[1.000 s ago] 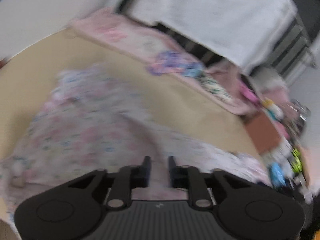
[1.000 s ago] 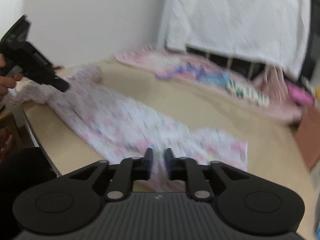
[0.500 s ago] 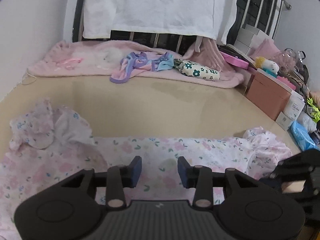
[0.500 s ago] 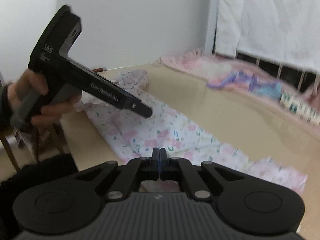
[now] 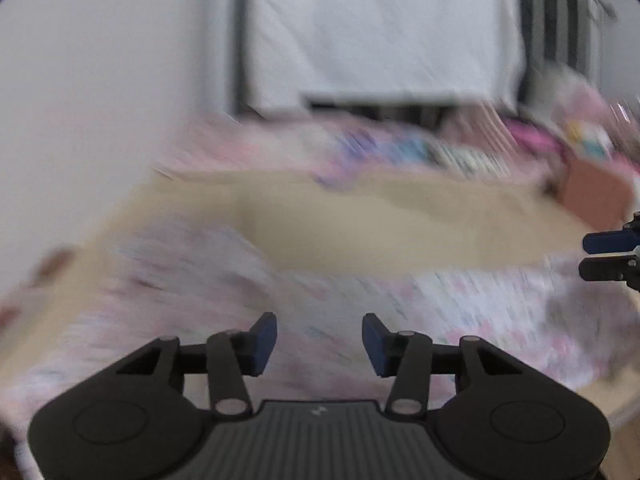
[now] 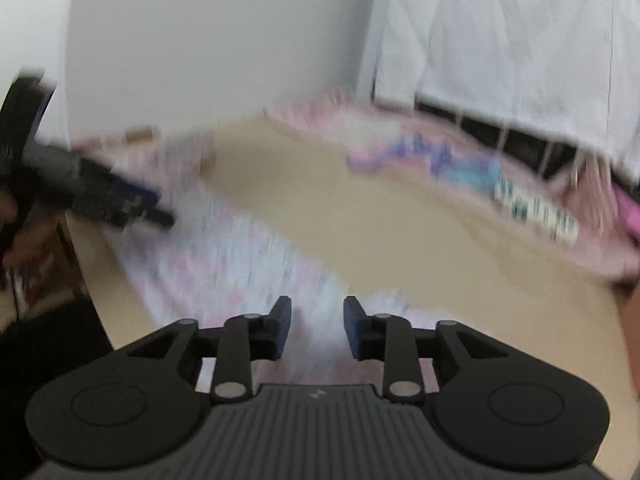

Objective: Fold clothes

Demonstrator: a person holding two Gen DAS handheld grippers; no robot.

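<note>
A white garment with a pink flower print [image 5: 192, 272] lies spread along the near side of the beige table [image 5: 360, 232]; both views are blurred by motion. My left gripper [image 5: 319, 338] hovers over the cloth with its jaws opening and nothing between the pads. In the right wrist view the same garment [image 6: 224, 256] runs from the left edge toward me. My right gripper [image 6: 317, 322] is above its near end, jaws also opening, no cloth pinched. The left gripper [image 6: 112, 204] shows at the left of that view, and the right gripper [image 5: 608, 256] at the right edge of the left wrist view.
A pink blanket [image 6: 460, 152] with several small colourful clothes lies along the table's far side. A white sheet [image 5: 380, 32] hangs behind it. A brown box [image 5: 596, 196] stands at the right. A white wall [image 6: 200, 40] closes the left.
The right jaws were shut half a second ago and now stand apart. The left jaws have widened further. Both cameras are swinging, so both pictures have gone blurred.
</note>
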